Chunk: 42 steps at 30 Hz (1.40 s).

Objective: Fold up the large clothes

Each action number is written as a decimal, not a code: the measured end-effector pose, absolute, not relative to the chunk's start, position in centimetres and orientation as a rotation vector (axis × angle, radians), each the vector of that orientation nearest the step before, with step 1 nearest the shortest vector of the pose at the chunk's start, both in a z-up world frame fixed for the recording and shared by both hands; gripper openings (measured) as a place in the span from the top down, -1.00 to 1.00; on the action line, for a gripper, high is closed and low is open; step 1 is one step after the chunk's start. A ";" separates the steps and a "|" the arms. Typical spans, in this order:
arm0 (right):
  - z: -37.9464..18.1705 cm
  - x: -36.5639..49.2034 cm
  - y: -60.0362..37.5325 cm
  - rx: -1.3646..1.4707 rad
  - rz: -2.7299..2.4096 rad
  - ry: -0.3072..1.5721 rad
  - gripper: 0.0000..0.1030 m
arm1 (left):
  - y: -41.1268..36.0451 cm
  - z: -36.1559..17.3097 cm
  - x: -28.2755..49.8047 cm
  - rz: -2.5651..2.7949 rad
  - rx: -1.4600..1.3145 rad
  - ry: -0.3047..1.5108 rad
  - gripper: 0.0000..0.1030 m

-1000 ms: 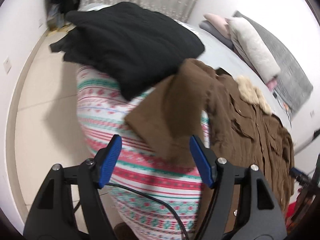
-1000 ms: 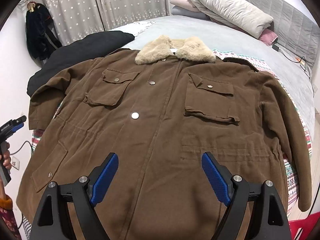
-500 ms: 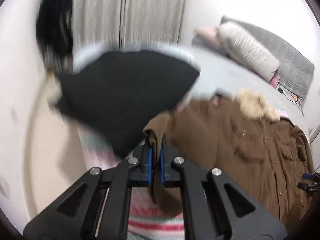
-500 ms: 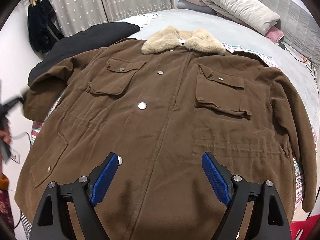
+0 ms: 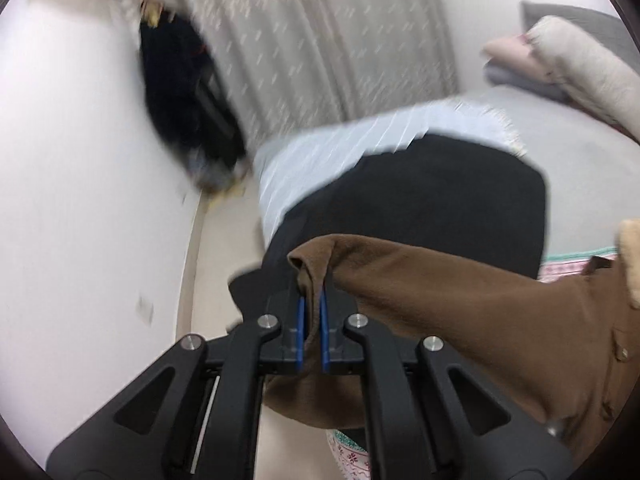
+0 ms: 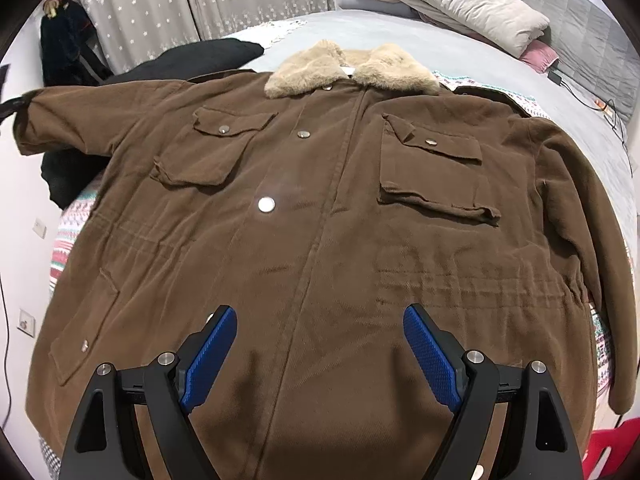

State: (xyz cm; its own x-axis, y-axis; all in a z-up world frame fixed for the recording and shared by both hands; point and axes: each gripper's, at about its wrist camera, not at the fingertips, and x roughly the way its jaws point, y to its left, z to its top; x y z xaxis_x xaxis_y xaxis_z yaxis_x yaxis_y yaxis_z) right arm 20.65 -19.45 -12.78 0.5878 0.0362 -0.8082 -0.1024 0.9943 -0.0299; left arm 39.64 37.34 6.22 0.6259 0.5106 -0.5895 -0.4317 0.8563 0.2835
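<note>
Lying front-up on the bed (image 6: 500,44), our brown coat (image 6: 320,208) is spread wide, fastened down its middle with round metal snaps. A tan fur collar (image 6: 352,68) crowns it; two flapped chest pockets sit below, with a lower pocket near the left hem. Its far sleeve (image 5: 460,292) is lifted off the bed, cuff pinched between the blue pads of our left gripper (image 5: 312,320), whose jaws are closed tight on the cloth. Beneath that sleeve lies a black garment (image 5: 420,200). Our right gripper (image 6: 320,344) hovers over the coat's lower front, jaws spread wide, holding nothing. A striped blanket (image 6: 68,232) shows under the coat's edges.
</note>
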 end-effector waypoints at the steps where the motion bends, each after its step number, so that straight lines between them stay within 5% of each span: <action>1: -12.8 20.6 -19.4 -0.087 0.075 0.940 -0.68 | 38.1 4.9 40.0 0.565 0.109 0.738 0.84; 6: -13.2 20.5 -20.1 -0.096 0.058 0.960 -0.68 | 40.4 -0.8 40.9 0.614 0.049 0.882 0.54; 11: -13.0 20.5 -20.6 -0.095 0.045 0.959 -0.68 | 39.7 2.1 37.9 0.575 0.032 0.774 -0.10; 18: -11.9 19.8 -20.5 -0.086 0.053 0.938 -0.68 | 33.9 6.2 32.9 0.352 -0.042 0.676 -0.63; 29: -10.8 16.6 -27.0 0.004 -0.022 0.960 -0.68 | 20.8 6.0 26.3 -0.020 -0.140 0.753 -0.80; 42: -9.1 11.9 -47.3 0.002 -0.431 0.974 -0.68 | 7.7 1.0 21.8 -0.212 -0.219 0.852 -0.86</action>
State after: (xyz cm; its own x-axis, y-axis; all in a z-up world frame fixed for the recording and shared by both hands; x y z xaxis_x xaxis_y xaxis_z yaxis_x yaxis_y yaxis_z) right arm 11.94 -47.33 -9.14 0.4844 -0.3526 -0.8006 0.3548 0.9157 -0.1886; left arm 21.84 7.66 0.98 0.6401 -0.2709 -0.7189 0.0968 0.9568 -0.2743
